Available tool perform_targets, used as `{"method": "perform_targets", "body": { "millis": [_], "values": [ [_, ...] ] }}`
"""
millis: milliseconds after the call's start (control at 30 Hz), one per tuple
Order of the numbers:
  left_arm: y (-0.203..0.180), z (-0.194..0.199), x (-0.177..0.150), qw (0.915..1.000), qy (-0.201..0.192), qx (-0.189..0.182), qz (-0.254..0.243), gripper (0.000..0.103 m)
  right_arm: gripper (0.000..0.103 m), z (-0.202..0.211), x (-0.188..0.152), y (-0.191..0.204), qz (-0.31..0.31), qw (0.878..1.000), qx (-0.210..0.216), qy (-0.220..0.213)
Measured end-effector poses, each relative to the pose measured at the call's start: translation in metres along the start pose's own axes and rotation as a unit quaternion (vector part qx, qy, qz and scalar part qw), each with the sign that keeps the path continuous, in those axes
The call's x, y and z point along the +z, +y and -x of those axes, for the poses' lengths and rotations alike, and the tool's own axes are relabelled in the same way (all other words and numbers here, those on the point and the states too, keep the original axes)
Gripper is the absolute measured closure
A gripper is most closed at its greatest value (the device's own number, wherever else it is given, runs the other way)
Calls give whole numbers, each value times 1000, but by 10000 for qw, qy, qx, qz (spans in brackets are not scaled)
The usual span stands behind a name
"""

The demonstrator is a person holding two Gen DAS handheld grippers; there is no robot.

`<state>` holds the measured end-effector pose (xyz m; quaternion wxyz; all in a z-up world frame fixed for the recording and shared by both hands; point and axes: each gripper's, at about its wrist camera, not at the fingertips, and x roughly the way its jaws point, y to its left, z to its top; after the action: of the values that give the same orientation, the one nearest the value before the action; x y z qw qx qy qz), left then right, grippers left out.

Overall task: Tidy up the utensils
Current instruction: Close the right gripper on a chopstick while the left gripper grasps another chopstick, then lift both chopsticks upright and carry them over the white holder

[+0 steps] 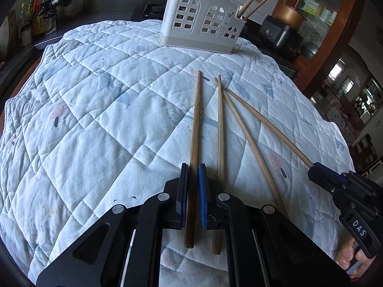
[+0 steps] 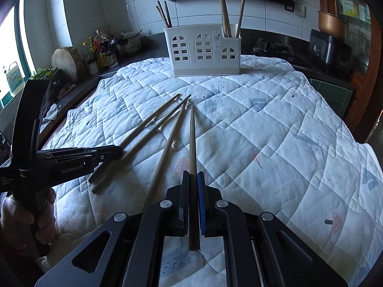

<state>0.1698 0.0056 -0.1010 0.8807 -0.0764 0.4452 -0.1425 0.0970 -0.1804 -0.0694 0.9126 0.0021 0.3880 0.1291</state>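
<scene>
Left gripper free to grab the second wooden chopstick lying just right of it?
Probably not yet: the left gripper is shut on the leftmost wooden chopstick. The second wooden chopstick lies uncovered on the white quilted cloth.

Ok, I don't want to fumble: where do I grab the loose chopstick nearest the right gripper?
Grip the chopstick at its thick near end, coming from the near side along its length. There it lies clear on the quilt; its thin far tip sits close against the other loose chopstick.

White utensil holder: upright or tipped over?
Upright. The utensil holder stands on its base on the quilt, with chopsticks sticking up from it.
</scene>
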Motion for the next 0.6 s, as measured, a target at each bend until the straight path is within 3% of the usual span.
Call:
{"method": "perform_targets", "body": {
  "millis": [200,367,600],
  "values": [
    [-6,0,1,9998,-59,174,-16,96,96,7,4,3,38,9999,4,-120],
    [-8,8,2,9999,-93,106,-42,97,96,17,9,3,113,9997,-39,-231],
    [-11,37,14,9988,-416,94,-219,97,96,31,20,2,245,9986,-126,-447]
  ]
}}
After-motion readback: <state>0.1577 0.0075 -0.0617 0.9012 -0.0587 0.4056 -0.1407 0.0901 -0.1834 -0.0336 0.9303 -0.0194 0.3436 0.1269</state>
